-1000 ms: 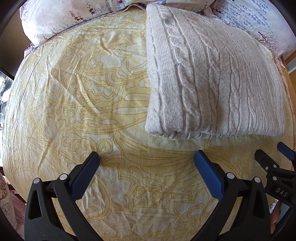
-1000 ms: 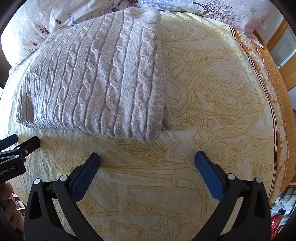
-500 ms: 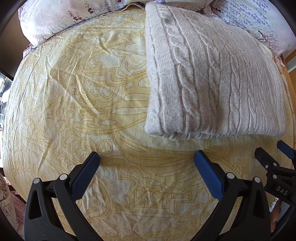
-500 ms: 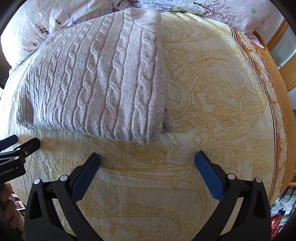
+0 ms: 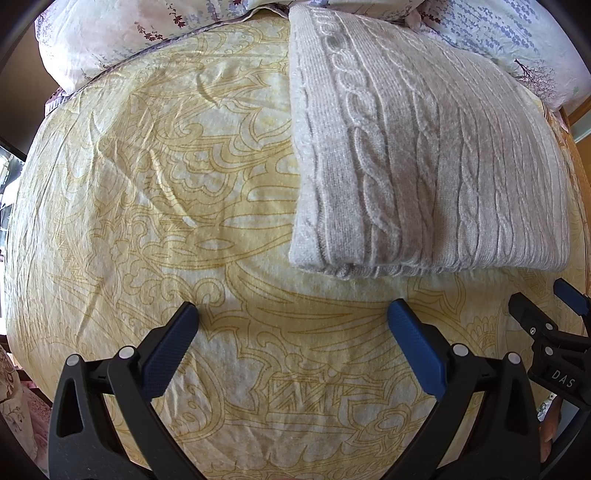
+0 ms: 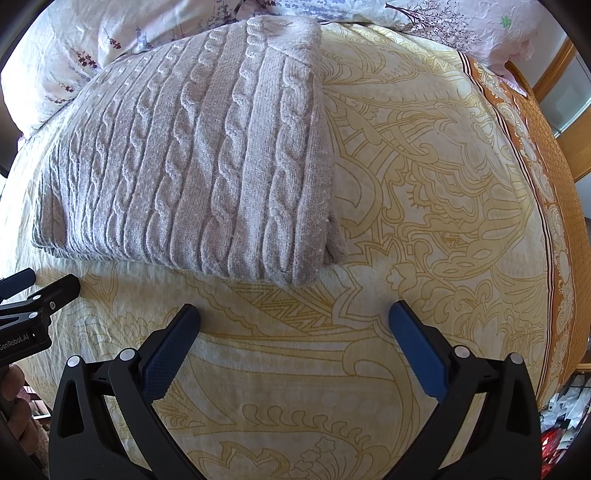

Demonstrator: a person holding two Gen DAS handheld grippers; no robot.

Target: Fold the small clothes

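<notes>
A grey cable-knit sweater (image 5: 424, 158) lies folded into a rectangle on the yellow patterned bedspread (image 5: 166, 184); it also shows in the right wrist view (image 6: 199, 162). My left gripper (image 5: 291, 314) is open and empty, just short of the sweater's near left corner. My right gripper (image 6: 293, 314) is open and empty, just short of its near right corner. Each gripper shows at the edge of the other's view: the right one (image 5: 546, 306), the left one (image 6: 40, 284).
Floral pillows (image 5: 147, 33) lie behind the sweater at the head of the bed. An orange border (image 6: 554, 177) runs along the bed's right side, with a wooden frame (image 6: 554, 62) beyond. The bedspread (image 6: 424, 184) stretches flat to both sides of the sweater.
Both views have crept slightly toward the sweater. Both grippers stay open and the sweater has not moved.
</notes>
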